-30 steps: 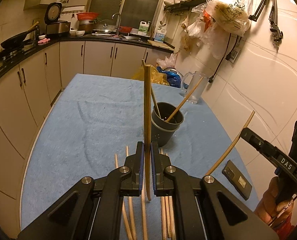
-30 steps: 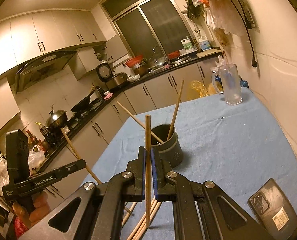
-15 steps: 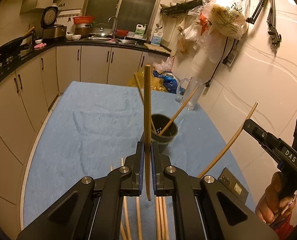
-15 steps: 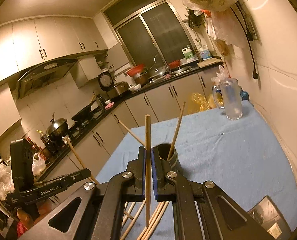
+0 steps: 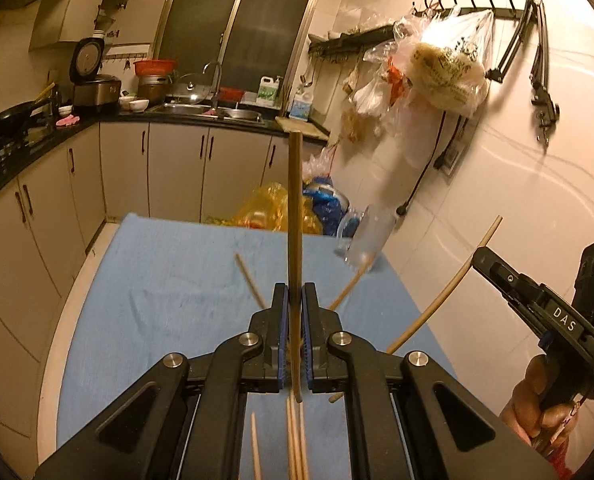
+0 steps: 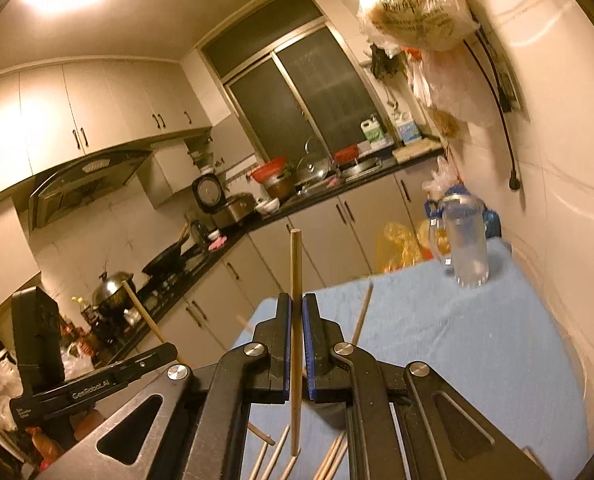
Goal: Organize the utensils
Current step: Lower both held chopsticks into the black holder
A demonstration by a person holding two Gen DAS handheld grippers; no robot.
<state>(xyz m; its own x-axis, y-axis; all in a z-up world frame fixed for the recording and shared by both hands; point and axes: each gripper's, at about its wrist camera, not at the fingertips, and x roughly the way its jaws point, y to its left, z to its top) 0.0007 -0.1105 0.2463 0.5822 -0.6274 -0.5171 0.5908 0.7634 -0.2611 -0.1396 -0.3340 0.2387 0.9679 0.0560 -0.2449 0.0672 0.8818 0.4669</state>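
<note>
Home kitchen: sink (image 5: 217, 112), cabinets (image 5: 177, 168), range hood (image 6: 85, 188).

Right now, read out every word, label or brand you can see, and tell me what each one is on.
"DAS": white letters on the black right gripper.
"GenRobot.AI": white letters on the black left gripper; smaller print beneath it is too small to read.
Dark print on the hanging clear plastic bag: too blurred to read.
Labels on the countertop white jugs: too small to read.

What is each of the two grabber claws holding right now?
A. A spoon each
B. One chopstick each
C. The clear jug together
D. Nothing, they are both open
B: the left gripper is pinched shut on one upright chopstick, and the right gripper is pinched shut on another chopstick, above the blue cloth.
</note>
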